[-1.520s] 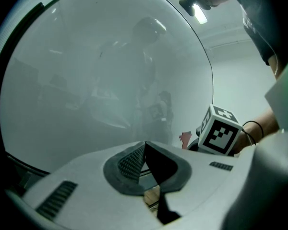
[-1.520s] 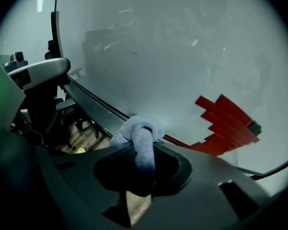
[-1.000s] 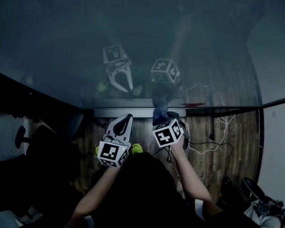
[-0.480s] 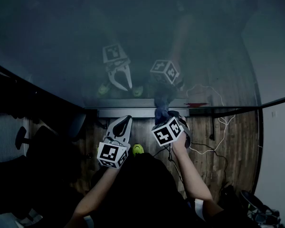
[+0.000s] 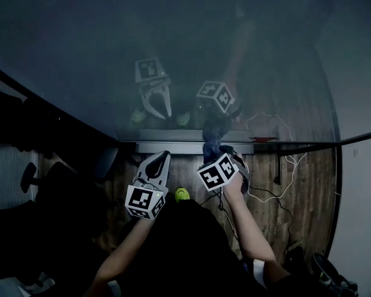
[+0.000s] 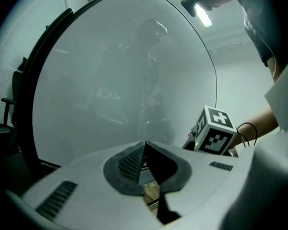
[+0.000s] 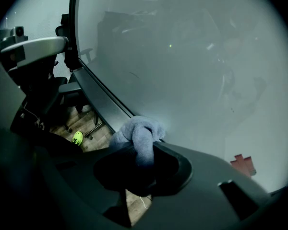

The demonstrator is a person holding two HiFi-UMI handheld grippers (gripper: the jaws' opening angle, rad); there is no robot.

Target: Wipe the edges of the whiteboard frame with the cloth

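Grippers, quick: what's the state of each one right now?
Left gripper: closed, nothing between the jaws.
Right gripper: closed on the cloth.

Far side is blocked by the glossy grey whiteboard point(image 5: 173, 42), with a grey metal ledge point(image 5: 173, 148) along its near edge. Left is crowded by a black office chair point(image 5: 62, 209). Brown wooden floor point(image 5: 312, 178) at right is crossed by thin white cables point(image 5: 278, 184).
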